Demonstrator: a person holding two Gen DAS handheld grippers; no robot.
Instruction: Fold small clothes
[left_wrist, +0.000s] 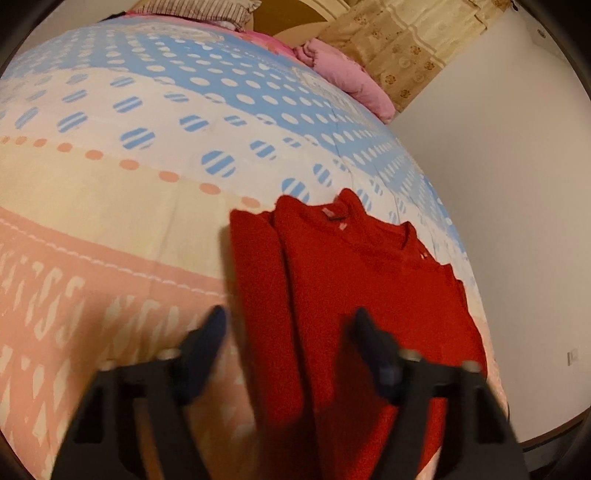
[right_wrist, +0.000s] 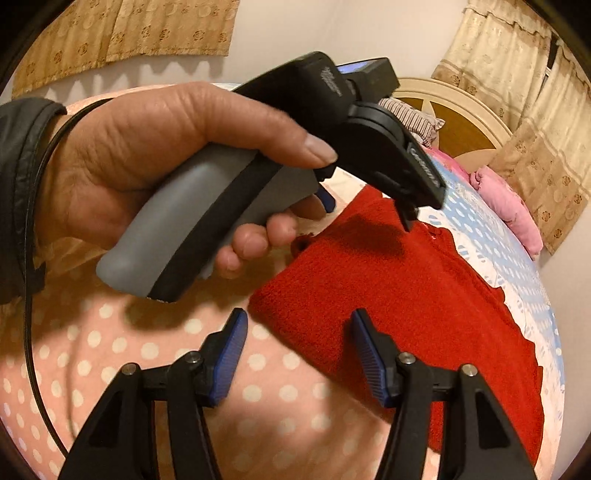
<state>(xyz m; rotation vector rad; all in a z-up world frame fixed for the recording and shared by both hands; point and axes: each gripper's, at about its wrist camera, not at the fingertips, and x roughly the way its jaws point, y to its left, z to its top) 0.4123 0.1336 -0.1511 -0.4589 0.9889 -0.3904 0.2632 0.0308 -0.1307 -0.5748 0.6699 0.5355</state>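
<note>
Hovering half-open and empty over the red top (left_wrist: 354, 280) on the bed (left_wrist: 110, 192), both tongs (left_wrist: 288, 332) (right_wrist: 299, 332) needed to pinch its lower-frame hem evenly before folding.

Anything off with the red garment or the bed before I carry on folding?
Nothing stands out. The red sweater lies flat on the patterned bedsheet, one side already folded in, near the bed's edge but not hanging over. Both grippers' jaws are apart, gripping nothing.

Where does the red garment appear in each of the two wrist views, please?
Left wrist: red garment lies centre-right, running to the bottom edge.
Right wrist: it fills the right half, below the other hand.
Shared landmark: the pink bundle beyond it on the bed.
</note>
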